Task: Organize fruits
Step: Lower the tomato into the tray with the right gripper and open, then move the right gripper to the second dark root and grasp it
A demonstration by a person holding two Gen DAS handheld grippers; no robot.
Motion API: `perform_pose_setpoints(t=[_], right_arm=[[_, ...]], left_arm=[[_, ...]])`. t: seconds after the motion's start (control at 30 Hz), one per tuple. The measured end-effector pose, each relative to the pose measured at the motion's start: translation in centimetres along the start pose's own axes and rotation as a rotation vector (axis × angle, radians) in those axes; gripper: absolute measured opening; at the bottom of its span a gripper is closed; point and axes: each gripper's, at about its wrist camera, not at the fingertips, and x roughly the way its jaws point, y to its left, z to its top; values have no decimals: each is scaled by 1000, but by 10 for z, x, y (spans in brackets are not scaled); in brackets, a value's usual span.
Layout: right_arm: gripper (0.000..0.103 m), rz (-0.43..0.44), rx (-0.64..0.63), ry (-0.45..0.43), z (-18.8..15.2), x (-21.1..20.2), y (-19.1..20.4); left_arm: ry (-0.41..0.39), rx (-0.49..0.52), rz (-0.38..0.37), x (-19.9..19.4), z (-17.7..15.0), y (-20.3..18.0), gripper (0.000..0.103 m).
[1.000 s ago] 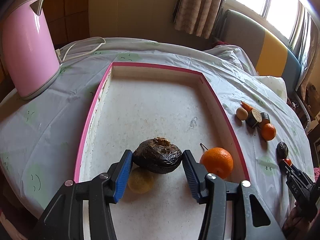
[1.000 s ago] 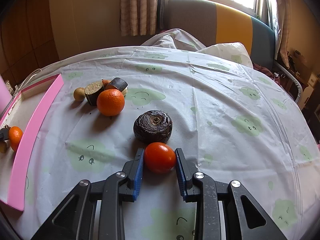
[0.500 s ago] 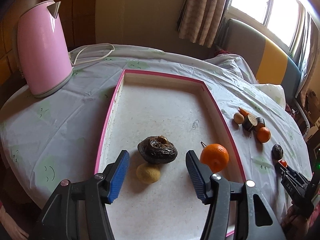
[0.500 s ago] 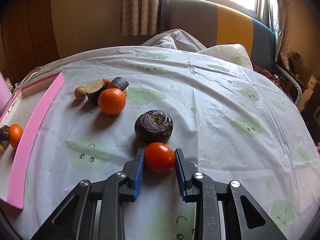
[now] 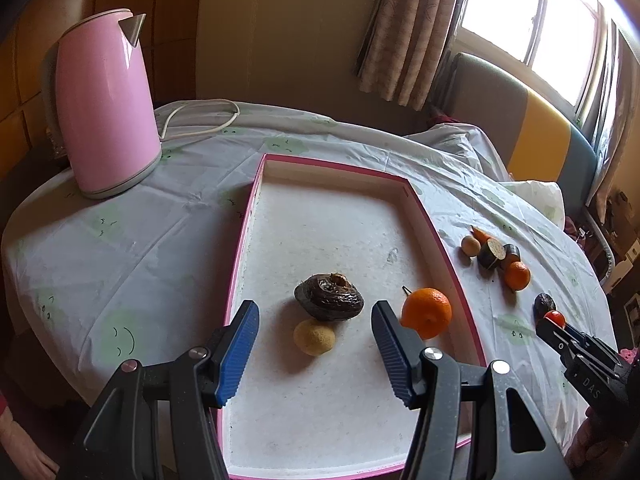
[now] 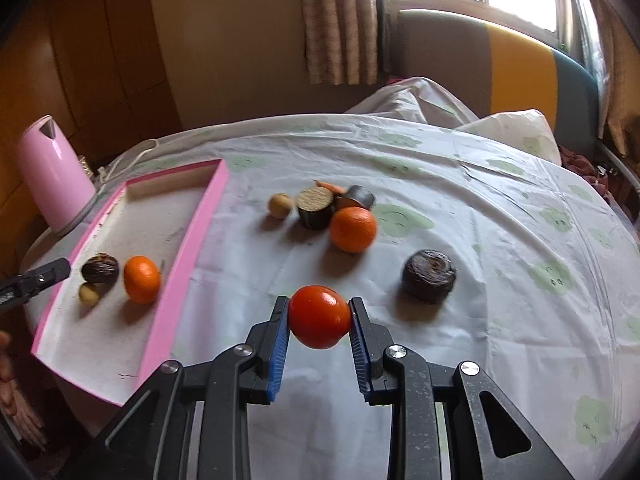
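My right gripper (image 6: 319, 322) is shut on a red tomato (image 6: 319, 317) and holds it above the tablecloth. My left gripper (image 5: 314, 334) stands open over the pink-rimmed tray (image 5: 256, 200), with nothing between its fingers. In the tray lie a dark wrinkled fruit (image 5: 329, 297), a small yellow-brown fruit (image 5: 314, 337) and an orange (image 5: 426, 312). On the cloth to the right of the tray sit another orange (image 6: 353, 229), a dark round fruit (image 6: 429, 276), a small tan fruit (image 6: 279, 205), two dark cut pieces (image 6: 315, 208) and a carrot tip (image 6: 330, 186).
A pink kettle (image 5: 105, 100) with a white cord (image 5: 200, 120) stands at the table's far left. A padded bench with grey, yellow and teal sections (image 6: 520, 68) runs under the window behind the table. A person's hand (image 6: 20, 412) shows at the left edge.
My left gripper let go of the dark wrinkled fruit, opened wider and drew back and up. My right gripper lifted the tomato off the cloth and swung left, bringing the tray into view.
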Motion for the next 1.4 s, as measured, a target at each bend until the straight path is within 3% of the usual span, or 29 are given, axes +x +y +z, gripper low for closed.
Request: perform_pose_setpoints(t=[0.27, 0.5, 0.7, 0.77, 0.93, 1.4], right_arm=[[29, 207, -118, 28, 5, -1, 72], [29, 259, -191, 107, -1, 21, 110], [31, 259, -235, 128, -4, 31, 127], [36, 256, -234, 121, -5, 30, 128], [36, 240, -230, 93, -5, 24, 129], [43, 152, -113, 9, -2, 2, 91]], left_arm=[[1, -46, 5, -2, -1, 18, 59], [-9, -57, 26, -6, -1, 26, 59], [-5, -43, 17, -7, -1, 25, 59], [-4, -41, 12, -7, -2, 24, 59], [-1, -37, 9, -7, -1, 21, 59], [3, 17, -33, -10, -6, 0, 59]])
